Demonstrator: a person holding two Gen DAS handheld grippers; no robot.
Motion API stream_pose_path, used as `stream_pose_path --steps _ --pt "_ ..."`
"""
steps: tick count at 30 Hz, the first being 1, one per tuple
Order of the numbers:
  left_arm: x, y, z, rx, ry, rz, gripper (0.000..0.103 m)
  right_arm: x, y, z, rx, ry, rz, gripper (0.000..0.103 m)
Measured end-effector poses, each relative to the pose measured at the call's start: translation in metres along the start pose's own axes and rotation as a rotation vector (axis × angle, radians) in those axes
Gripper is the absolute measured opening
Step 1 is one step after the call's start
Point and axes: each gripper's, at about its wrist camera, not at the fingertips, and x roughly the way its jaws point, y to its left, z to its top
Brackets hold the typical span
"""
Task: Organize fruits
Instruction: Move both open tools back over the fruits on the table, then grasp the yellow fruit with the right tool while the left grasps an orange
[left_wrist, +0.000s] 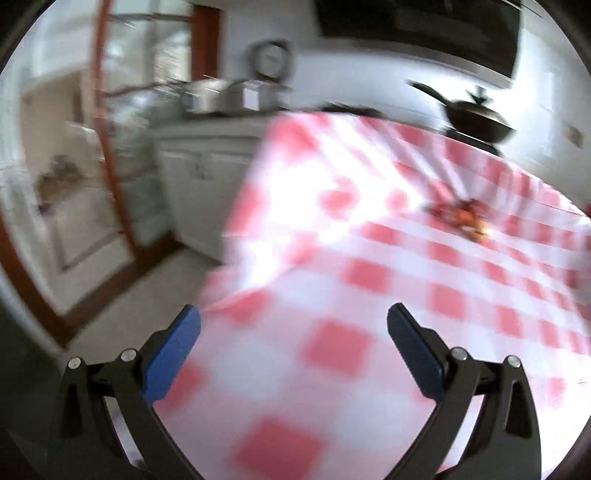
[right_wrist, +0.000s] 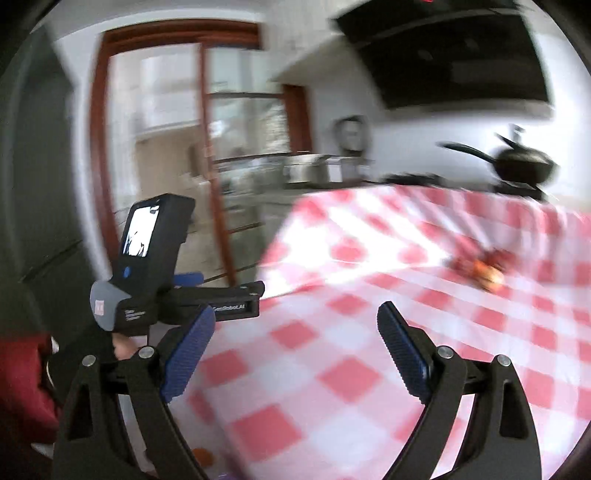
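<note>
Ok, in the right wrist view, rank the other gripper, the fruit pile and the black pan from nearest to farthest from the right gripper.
1. Left gripper: close by on the left, at the table's edge.
2. Fruit pile: farther out to the right on the checkered tablecloth.
3. Black pan: beyond the table's far edge, by the wall.

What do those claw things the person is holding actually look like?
Each is a black plastic fork. The right gripper has ribbed blue pads and silver screws. The left gripper matches; its body carries a small screen, a blue button, white lettering and a grey grip.
</note>
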Motion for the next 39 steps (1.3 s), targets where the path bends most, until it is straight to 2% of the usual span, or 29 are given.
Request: stream_pose_path --steps 2,5,11,13,16,22,30,34,36,39 --pt "0.026 -0.029 0.011 0.024 0.019 -0.105 0.101 0.001 -0.03 -0.001 0.066 0.001 -0.051 0.087" --pt "0.071 -0.076 0.025 0.065 0.04 -0.194 0.101 0.007 -0.063 -0.007 0.124 0.019 -0.143 0.087" --pt "0.136 -0.129 0.042 0.057 0.071 -0.253 0.101 0.024 -0.116 -0.009 0.22 0.092 -0.266 0.087" --pt "0.16 -0.138 0.048 0.032 0.121 -0.272 0.101 0.029 -0.132 -0.011 0.245 0.127 -0.288 0.087" --pt "0.179 -0.133 0.057 -0.068 0.145 -0.319 0.101 0.041 -0.151 -0.004 0.238 0.177 -0.337 0.087" --pt "0.205 -0.121 0.061 -0.181 0.236 -0.397 0.101 0.07 -0.198 0.007 0.299 0.225 -0.405 0.087" --pt "0.2 -0.117 0.056 -0.195 0.213 -0.485 0.101 0.117 -0.243 -0.007 0.389 0.304 -0.448 0.087" --pt "0.199 -0.117 0.055 -0.198 0.209 -0.499 0.101 0.141 -0.259 -0.005 0.396 0.331 -0.494 0.087" --pt "0.2 -0.116 0.055 -0.206 0.214 -0.508 0.101 0.154 -0.27 -0.003 0.428 0.342 -0.499 0.087" --pt "0.202 -0.113 0.055 -0.225 0.225 -0.518 0.101 0.173 -0.278 0.003 0.413 0.36 -0.504 0.087"
